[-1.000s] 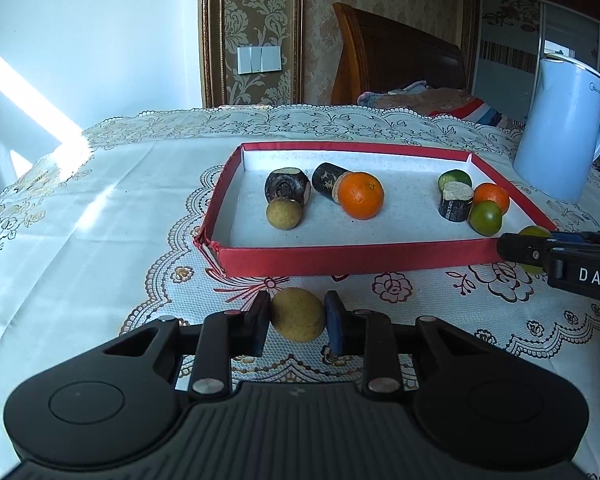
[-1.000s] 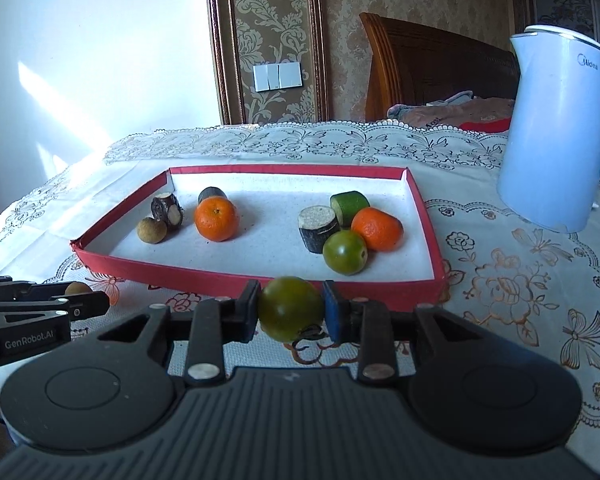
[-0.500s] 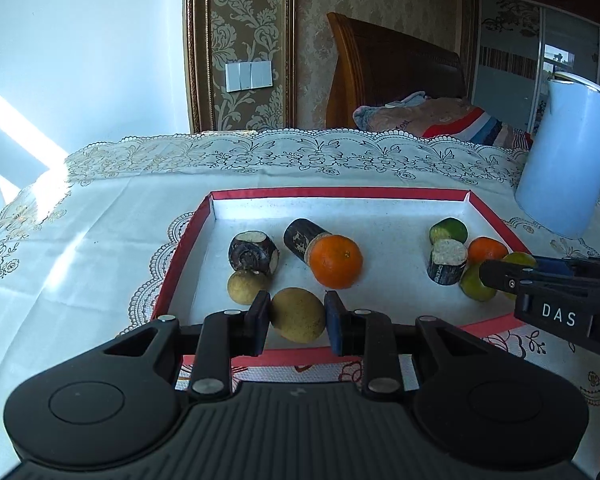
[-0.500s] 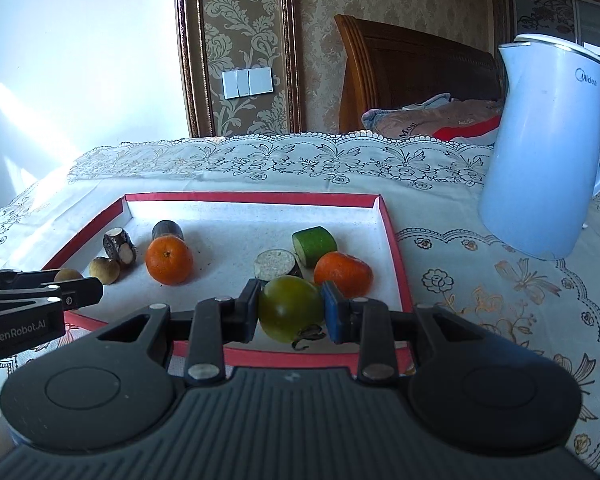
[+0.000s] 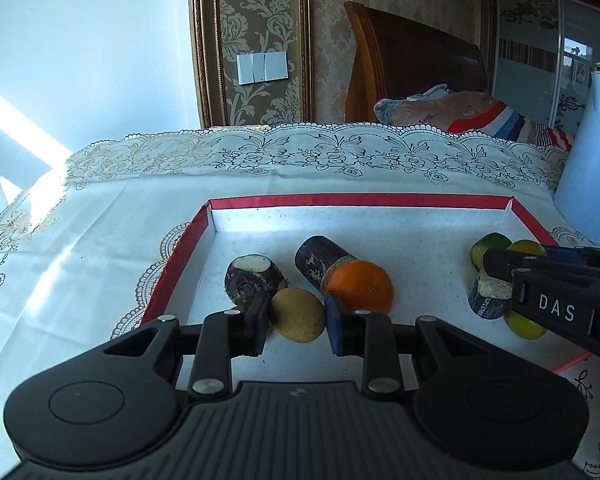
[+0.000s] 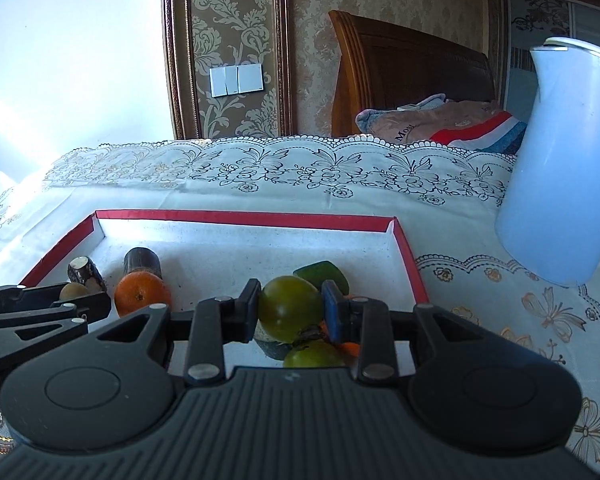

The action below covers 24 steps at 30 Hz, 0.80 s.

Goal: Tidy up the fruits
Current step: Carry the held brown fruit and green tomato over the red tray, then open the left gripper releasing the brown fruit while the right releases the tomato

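Lace-covered table (image 5: 100, 240) carries a red-rimmed white tray (image 5: 360, 201); left tongs (image 5: 296, 320) clamp a round tan fruit (image 5: 298, 314) over its lower-centre floor; right tongs (image 6: 290, 312) clamp a green fruit (image 6: 290, 307) above the green-and-orange cluster.

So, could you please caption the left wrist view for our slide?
Left gripper carries a yellow-brown fruit over the red-rimmed tray, beside an orange.

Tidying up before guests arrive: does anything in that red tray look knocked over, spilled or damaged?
Nothing spilled or broken. Only the dark cut stem pieces lie tipped on their sides in the red-rimmed white tray, one touching the orange tangerine.
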Motion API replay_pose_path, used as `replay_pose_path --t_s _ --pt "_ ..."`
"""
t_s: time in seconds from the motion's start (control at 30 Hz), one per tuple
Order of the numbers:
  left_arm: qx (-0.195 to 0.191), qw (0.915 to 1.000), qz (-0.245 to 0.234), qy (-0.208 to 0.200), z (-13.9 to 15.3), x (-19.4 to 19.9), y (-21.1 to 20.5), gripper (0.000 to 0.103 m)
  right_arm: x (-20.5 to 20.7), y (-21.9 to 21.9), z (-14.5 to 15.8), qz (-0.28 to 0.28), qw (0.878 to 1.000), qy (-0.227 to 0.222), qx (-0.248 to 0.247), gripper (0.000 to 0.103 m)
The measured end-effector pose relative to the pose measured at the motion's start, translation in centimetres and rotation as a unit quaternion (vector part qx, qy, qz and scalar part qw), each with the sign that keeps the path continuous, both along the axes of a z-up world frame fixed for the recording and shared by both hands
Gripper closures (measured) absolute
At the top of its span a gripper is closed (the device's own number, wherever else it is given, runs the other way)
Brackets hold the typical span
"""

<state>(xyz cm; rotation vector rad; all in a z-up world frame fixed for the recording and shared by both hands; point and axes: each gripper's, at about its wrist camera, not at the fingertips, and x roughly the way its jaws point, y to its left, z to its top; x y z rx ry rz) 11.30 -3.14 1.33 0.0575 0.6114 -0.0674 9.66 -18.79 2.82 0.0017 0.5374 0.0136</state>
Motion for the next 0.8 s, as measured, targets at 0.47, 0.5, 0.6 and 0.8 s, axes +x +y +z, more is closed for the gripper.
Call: replay_pose_path --t_s 0.47,0.5,0.6,0.8 --pt "0.013 0.9998 0.014 -0.005 -1.0 2.1 -0.1 0.074 1.8 0.6 -0.3 -0.013 1.0 -0.015 -0.019 0.072" --pt "0.013 0.9998 0.014 -0.007 -1.1 2.1 -0.1 0.074 1.8 0.6 -0.3 -0.012 1.0 -0.015 -0.019 0.072" --pt "0.005 0.9998 0.015 -0.007 -0.9 2.0 0.1 0.074 1.7 0.5 -0.3 -0.012 1.0 -0.015 -0.016 0.072" --pt "0.001 0.9997 0.022 -0.011 -0.9 1.9 0.4 0.074 1.7 0.5 -0.4 -0.009 1.0 -0.013 -0.016 0.072"
